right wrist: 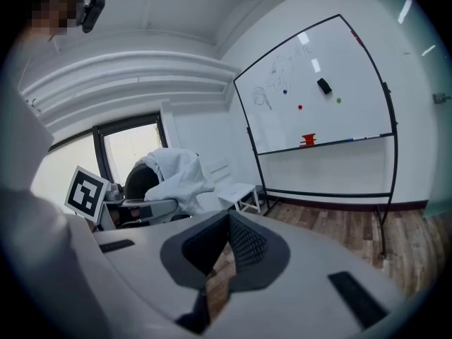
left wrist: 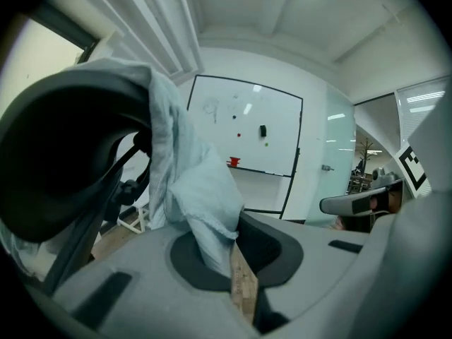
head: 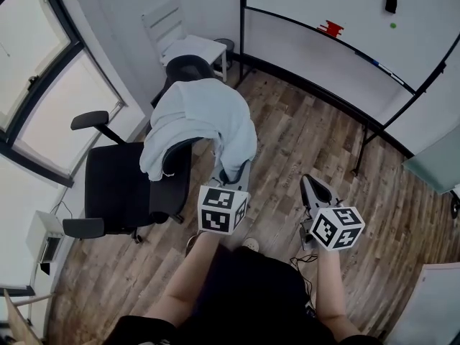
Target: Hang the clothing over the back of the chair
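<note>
A pale blue garment (head: pixel 198 113) lies draped over the back of a black office chair (head: pixel 118 182), and one end hangs down the right side. My left gripper (head: pixel 231 172) is shut on that hanging end, low beside the chair. In the left gripper view the cloth (left wrist: pixel 201 196) runs up from between the jaws of the left gripper (left wrist: pixel 229 260) to the dark chair back (left wrist: pixel 63 154). My right gripper (head: pixel 310 184) hovers over the floor to the right, apart from the garment. In its own view the right gripper (right wrist: pixel 227 224) is shut and holds nothing, and the garment (right wrist: pixel 176 171) shows farther off.
A white chair (head: pixel 188 40) stands in the far corner behind the office chair. A whiteboard (head: pixel 345 20) on a black stand (head: pixel 366 139) runs along the right. Windows line the left wall, with a small box (head: pixel 44 239) below. The floor is wood planks (head: pixel 287 142).
</note>
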Demonstrator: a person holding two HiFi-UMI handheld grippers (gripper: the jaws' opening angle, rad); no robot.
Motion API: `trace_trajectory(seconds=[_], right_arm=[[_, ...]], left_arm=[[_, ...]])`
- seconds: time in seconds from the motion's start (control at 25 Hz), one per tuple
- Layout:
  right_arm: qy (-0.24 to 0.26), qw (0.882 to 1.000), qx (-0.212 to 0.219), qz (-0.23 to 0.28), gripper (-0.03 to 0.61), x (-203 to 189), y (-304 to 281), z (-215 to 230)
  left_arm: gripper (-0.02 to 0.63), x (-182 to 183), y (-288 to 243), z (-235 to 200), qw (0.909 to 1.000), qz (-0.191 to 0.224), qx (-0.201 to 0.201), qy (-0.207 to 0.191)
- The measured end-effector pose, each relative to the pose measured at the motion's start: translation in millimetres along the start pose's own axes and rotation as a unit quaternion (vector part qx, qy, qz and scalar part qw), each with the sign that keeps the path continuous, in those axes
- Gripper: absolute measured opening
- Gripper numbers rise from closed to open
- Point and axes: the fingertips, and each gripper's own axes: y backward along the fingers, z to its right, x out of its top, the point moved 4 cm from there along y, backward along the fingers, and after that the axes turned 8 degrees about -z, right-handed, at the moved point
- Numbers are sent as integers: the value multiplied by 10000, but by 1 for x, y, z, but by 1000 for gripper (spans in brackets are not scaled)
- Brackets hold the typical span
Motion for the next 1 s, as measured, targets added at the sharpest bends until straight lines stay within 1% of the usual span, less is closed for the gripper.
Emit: trace_trajectory(seconds=[0.12, 0.28, 0.4, 0.44, 0.48, 0.52, 0.56, 0.6, 0.68, 0.8, 1.0], right_arm=[[-53, 9999, -24, -122, 0, -11, -4, 2], [-78, 9997, 23, -250, 0, -21, -9, 2], [-106, 9995, 86, -289, 0, -25, -13, 0], [-110, 9994, 113, -296, 0, -25, -14, -2], [-112, 9994, 145, -300, 0, -26, -16, -4], [-115, 9993, 176, -303, 0, -27, -18, -5], [-120, 9993, 202, -307, 0, -28, -19, -7], [-129, 9992, 220, -311, 0, -29, -20, -8], [-155, 9991, 239, -323, 0, -32, -22, -8], [-186, 9989, 257, -340, 0, -34, -22, -8], [-218, 9991, 226, -299, 0, -36, -22, -10]], left_arm=[[15, -16, -2, -6, 9998, -66, 125, 169], [15, -18, 0, -6, 9997, 51, 231, 87], [17, -17, 4, -3, 9997, 118, 189, 61], [29, -17, 5, -1, 9998, 123, 127, 97], [108, -17, 6, 0, 9998, 116, 36, 139], [202, -16, 6, 2, 9998, 104, -69, 178], [258, -16, 6, 5, 9996, 97, -166, 202], [282, -16, 7, 7, 9994, 98, -245, 206], [295, -15, 8, 11, 9992, 92, -359, 169], [307, -16, 9, 16, 9990, 62, -427, 123], [308, -26, 14, 11, 9987, -27, -447, 223]])
